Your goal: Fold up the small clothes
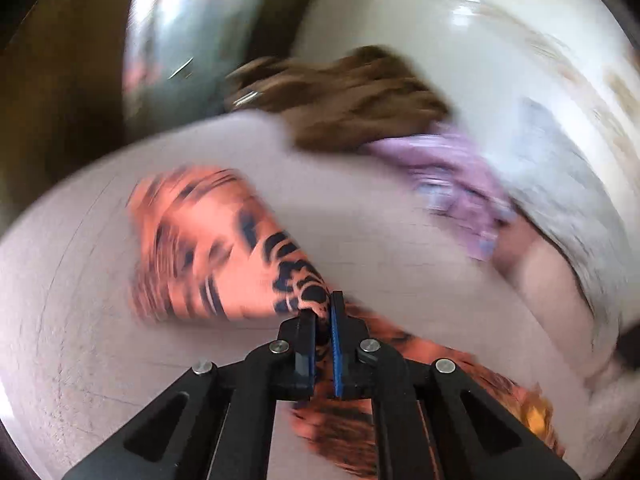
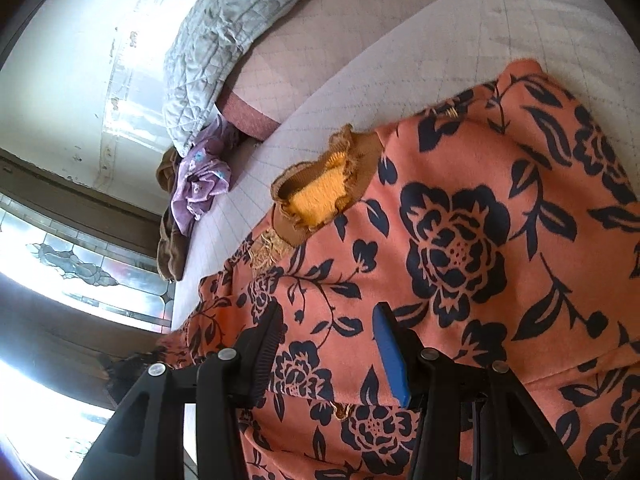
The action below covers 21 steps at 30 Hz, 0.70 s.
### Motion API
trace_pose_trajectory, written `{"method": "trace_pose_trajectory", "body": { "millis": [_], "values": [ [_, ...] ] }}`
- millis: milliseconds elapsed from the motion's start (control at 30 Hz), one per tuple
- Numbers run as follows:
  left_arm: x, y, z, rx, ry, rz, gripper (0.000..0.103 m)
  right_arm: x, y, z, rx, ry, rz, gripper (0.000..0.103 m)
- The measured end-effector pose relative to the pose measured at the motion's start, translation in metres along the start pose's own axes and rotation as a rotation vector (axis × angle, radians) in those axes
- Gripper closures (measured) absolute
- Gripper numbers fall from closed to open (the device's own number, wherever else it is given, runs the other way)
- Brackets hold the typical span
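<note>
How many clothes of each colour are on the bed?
Orange with dark blue flowers: 1, the orange floral garment, pinched by the left gripper
Purple: 1, the purple garment
Brown: 1, the brown garment
Total: 3 clothes. The grey quilt is bedding, not counted.

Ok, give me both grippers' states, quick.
Left gripper: shut on the orange floral garment.
Right gripper: open, over the same garment, gripping nothing.

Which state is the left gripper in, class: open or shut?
Shut. In the left wrist view the left gripper has its jaws pinched together on a bunch of the orange floral garment.
</note>
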State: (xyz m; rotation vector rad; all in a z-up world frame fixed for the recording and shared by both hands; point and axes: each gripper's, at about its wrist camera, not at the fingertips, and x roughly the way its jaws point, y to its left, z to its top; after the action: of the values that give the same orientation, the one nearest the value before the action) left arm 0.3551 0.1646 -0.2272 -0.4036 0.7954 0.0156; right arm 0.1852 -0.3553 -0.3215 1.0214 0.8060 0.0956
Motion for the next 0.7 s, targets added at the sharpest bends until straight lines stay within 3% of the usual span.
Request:
{"method": "trace_pose_trajectory", "body": {
  "millis": [100, 167, 300, 433, 467, 500, 567, 633, 700],
  "values": [
    [-0.022, -0.076, -0.024, 0.219, -0.048, -0.064, 0.097, -0.006, 0.001, 0.003, -0.006, -0.03, -0.005, 0.052],
    [-0.035, -0.133, -0.057, 0.377, -0.048, -0.163, 0.097, -0.01, 0.001, 0.005, -0.003, -0.044, -0.006, 0.052],
    [-0.052, -0.212, -0.125, 0.598, 0.003, -0.32, 0.097, -0.023, -0.004, 0.012, 0.018, -0.085, 0.005, 0.052],
    [-0.052, -0.274, -0.189, 0.817, 0.124, -0.431, 0.093, -0.04, -0.013, 0.022, 0.051, -0.133, 0.016, 0.052],
    [-0.055, -0.282, -0.204, 0.869, 0.161, -0.456, 0.082, -0.044, -0.015, 0.024, 0.06, -0.143, 0.019, 0.052],
    [-0.057, -0.282, -0.207, 0.884, 0.169, -0.466, 0.061, -0.049, -0.019, 0.027, 0.072, -0.155, 0.024, 0.052],
    [-0.065, -0.277, -0.203, 0.879, 0.13, -0.476, 0.034, -0.057, -0.025, 0.03, 0.092, -0.174, 0.021, 0.043],
    [-0.069, -0.262, -0.177, 0.817, 0.074, -0.504, 0.029, -0.063, -0.032, 0.034, 0.119, -0.195, 0.002, 0.039],
    [-0.068, -0.249, -0.152, 0.734, 0.076, -0.559, 0.027, -0.063, -0.036, 0.037, 0.139, -0.191, 0.017, 0.039]
  ]
}}
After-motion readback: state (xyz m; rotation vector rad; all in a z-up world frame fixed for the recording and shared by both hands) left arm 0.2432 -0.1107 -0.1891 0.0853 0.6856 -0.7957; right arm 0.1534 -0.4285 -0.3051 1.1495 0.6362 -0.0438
